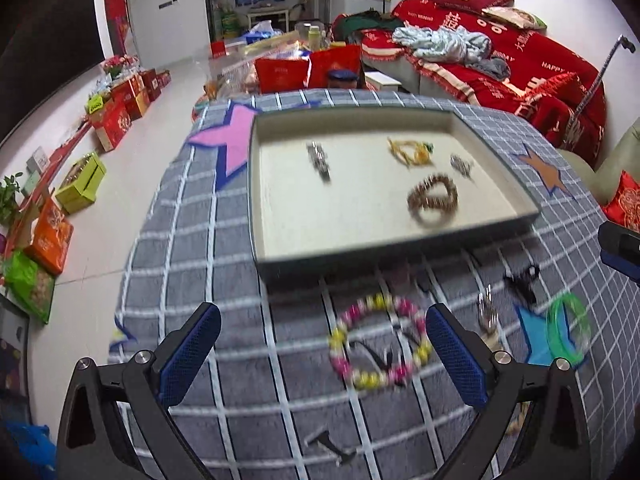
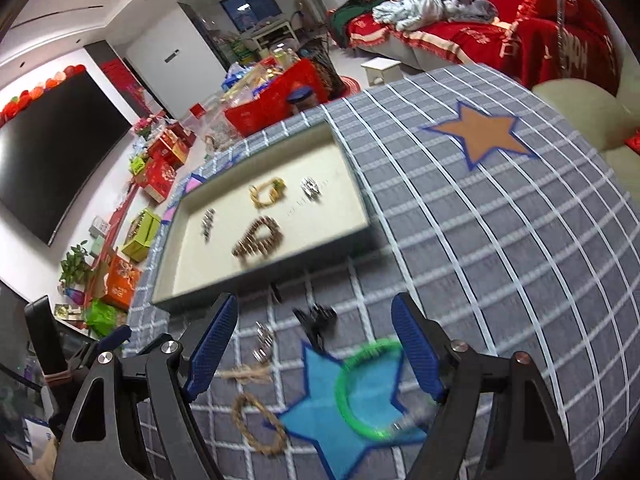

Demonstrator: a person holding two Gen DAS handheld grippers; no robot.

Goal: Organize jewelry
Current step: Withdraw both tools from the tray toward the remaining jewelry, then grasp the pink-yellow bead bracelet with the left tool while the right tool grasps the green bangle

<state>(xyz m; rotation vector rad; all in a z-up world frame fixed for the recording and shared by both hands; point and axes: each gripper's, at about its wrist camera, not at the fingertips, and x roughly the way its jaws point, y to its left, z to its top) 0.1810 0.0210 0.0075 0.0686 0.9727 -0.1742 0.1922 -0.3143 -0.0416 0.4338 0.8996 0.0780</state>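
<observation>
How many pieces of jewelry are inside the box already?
4. A silver piece lies at the left, a yellow bracelet at the back, a small silver piece at the right and a brown beaded bracelet nearest the front of the tray.

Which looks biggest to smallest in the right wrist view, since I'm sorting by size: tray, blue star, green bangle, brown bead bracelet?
1. Tray
2. Blue star
3. Green bangle
4. Brown bead bracelet

The bangle lies much nearer the camera than the bracelet, so their true order is unsure.
</observation>
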